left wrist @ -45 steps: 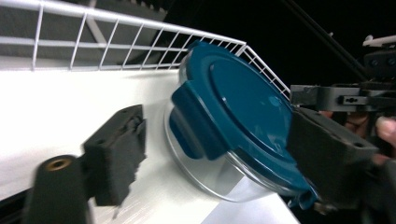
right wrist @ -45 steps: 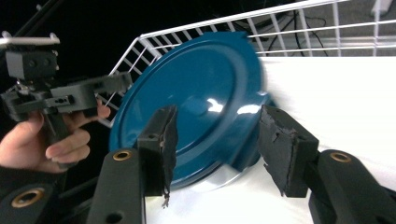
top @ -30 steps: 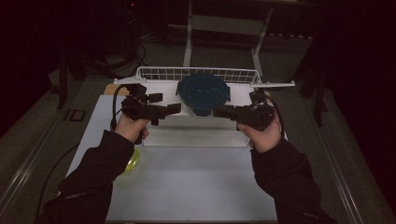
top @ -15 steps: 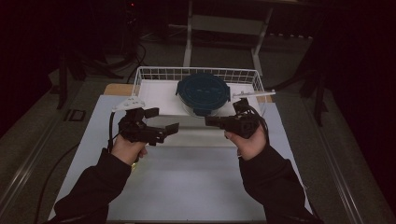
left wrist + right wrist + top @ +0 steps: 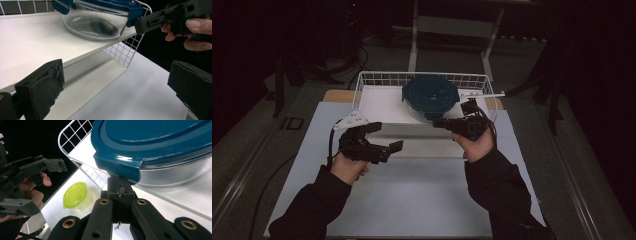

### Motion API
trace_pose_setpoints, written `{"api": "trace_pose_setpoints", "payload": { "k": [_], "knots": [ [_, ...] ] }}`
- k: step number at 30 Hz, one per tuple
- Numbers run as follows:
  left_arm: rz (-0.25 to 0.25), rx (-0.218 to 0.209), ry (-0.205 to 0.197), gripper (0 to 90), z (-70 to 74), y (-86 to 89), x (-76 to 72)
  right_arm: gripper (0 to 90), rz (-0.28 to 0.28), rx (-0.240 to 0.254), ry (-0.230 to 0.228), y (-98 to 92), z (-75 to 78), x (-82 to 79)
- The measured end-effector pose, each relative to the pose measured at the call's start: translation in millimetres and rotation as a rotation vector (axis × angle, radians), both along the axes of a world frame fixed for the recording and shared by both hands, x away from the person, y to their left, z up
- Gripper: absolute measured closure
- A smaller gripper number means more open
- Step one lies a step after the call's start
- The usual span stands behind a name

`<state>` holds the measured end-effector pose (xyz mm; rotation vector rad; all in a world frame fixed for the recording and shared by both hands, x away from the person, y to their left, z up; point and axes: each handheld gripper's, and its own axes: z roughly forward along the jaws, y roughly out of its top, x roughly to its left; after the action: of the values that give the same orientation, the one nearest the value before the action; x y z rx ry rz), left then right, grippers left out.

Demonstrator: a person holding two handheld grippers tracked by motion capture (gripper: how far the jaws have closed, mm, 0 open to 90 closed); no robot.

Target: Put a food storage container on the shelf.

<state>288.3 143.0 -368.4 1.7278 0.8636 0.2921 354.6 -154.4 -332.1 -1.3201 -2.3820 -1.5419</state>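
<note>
The bowl (image 5: 430,98), fitted with a blue lid (image 5: 160,142), is seated on the shelf (image 5: 382,105) inside the wire basket (image 5: 377,79). The left gripper (image 5: 384,137) is held with jaws spread, empty. The right gripper (image 5: 439,121) is held with jaws closed, empty, near the lid's tab.

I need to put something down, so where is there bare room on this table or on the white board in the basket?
Free: the white table between and before the forearms, and the white board's left half. Crowded: the board's right end, where the blue-lidded glass bowl sits by the right gripper.
</note>
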Motion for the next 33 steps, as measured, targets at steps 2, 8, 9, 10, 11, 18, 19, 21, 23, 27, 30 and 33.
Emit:
{"api": "trace_pose_setpoints", "payload": {
  "k": [2,8,9,10,11,18,19,21,23,27,30,33],
  "knots": [
    [-0.002,-0.003,0.000,0.5,-0.3,-0.2,0.1,89.8,-0.007,0.003,0.004,0.6,0.8,3.2],
    [-0.009,0.003,0.001,0.5,-2.2,-1.0,0.1,89.7,-0.016,0.000,0.007,3.0,1.4,8.7],
    [-0.008,0.001,0.000,0.5,-2.3,-0.9,0.0,89.7,-0.017,0.001,0.008,3.3,1.5,9.5],
    [-0.008,0.001,0.000,0.5,-2.4,-0.8,0.0,89.7,-0.017,0.001,0.008,3.3,1.5,9.5],
    [-0.010,0.002,0.000,0.5,-2.4,-0.6,0.1,89.6,-0.019,0.001,0.008,4.1,1.6,11.5],
    [-0.020,0.007,-0.003,0.5,-2.9,1.3,-2.2,84.9,-0.017,0.004,0.006,5.2,0.6,12.9],
    [-0.021,0.007,0.001,0.5,-3.1,2.1,-2.3,81.0,0.000,-0.001,0.006,5.8,-0.4,10.4],
    [-0.024,0.007,0.005,0.5,-3.9,3.7,-2.6,78.6,0.012,-0.002,0.005,6.1,-0.9,8.3],
    [-0.032,0.019,0.015,0.5,-4.6,4.5,-3.8,73.3,0.026,-0.008,-0.010,6.1,-1.9,2.8],
    [-0.063,0.108,0.009,0.5,-8.2,1.7,-11.0,43.9,0.056,0.012,-0.073,2.0,-5.4,-15.4],
    [-0.085,0.115,0.021,0.5,-10.5,1.5,-13.1,30.1,0.061,0.034,-0.109,-0.6,-8.6,-24.5],
    [-0.107,0.109,0.027,0.6,-14.9,4.5,-16.5,19.2,0.107,0.065,-0.132,-5.0,-13.8,-34.7]
  ]
}}
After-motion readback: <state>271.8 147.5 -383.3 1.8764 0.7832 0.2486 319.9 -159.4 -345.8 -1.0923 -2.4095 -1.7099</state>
